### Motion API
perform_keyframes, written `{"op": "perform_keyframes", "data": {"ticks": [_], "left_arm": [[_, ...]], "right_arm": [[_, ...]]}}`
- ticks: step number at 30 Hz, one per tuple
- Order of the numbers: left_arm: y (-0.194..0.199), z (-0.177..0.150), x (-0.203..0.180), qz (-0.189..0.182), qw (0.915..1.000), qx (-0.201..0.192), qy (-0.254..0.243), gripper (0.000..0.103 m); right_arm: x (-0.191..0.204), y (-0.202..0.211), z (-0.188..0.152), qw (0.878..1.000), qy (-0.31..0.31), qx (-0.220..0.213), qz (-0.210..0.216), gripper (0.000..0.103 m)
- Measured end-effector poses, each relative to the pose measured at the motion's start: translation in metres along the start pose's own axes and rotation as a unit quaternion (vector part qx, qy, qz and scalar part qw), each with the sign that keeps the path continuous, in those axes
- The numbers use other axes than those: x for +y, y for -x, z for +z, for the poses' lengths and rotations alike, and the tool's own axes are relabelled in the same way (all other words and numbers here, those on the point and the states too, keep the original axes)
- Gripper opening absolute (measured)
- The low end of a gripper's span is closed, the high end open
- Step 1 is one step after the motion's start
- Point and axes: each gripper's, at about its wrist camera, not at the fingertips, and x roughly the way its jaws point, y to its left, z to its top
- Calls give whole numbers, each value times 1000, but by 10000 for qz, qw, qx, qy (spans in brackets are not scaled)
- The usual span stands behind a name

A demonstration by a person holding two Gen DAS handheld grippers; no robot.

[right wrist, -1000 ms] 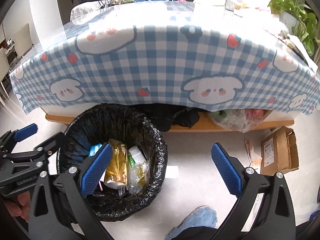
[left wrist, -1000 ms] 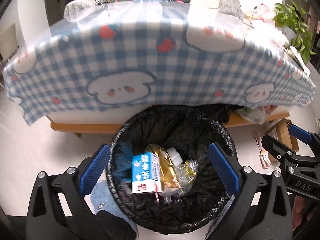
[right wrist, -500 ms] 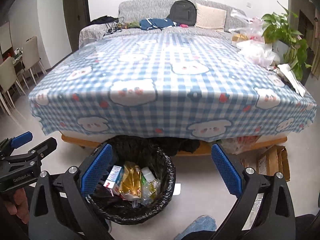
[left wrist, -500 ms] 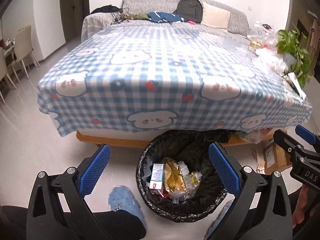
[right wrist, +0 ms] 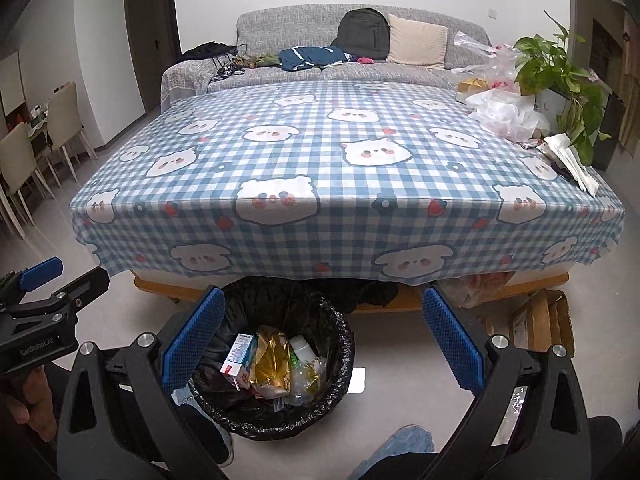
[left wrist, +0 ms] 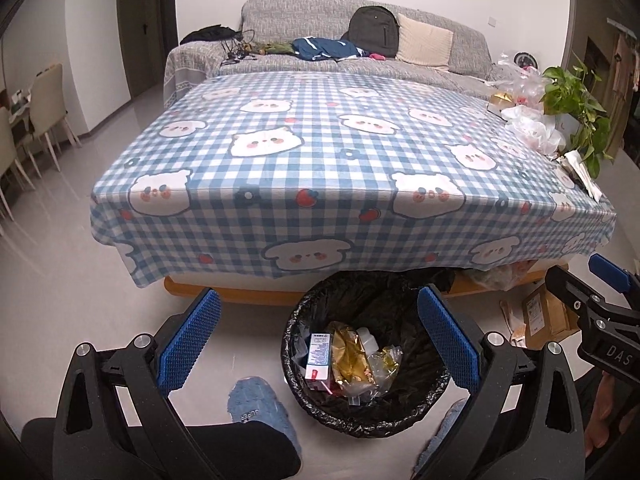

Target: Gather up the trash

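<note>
— On the floor just in front of the checked surface we see the trash bin, lined with a black bag. What do we have inside it?

— We see a small blue and white carton, a gold foil wrapper, a white bottle and crumpled clear plastic, all lying together in the bin.

— And our hand-held grippers?

— We hold the left hand-held gripper above the bin, jaws spread wide with nothing between the blue pads. Our right hand-held gripper is likewise released and empty, with the bin below its left finger.

— What else do we see on the surface?

— At its far right edge we see white plastic bags, folded papers and a potted plant. A cardboard box sits on the floor by the surface's right corner.
</note>
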Motion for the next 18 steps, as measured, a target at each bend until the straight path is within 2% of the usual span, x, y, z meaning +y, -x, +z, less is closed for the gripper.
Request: {"op": "perform_keyframes", "data": {"ticks": [18], "left_arm": [[-2,-1,-3,-14,10000,21,-11,97]], "right_arm": [[0,-1,-1,10000,19,5,-15,95]]}}
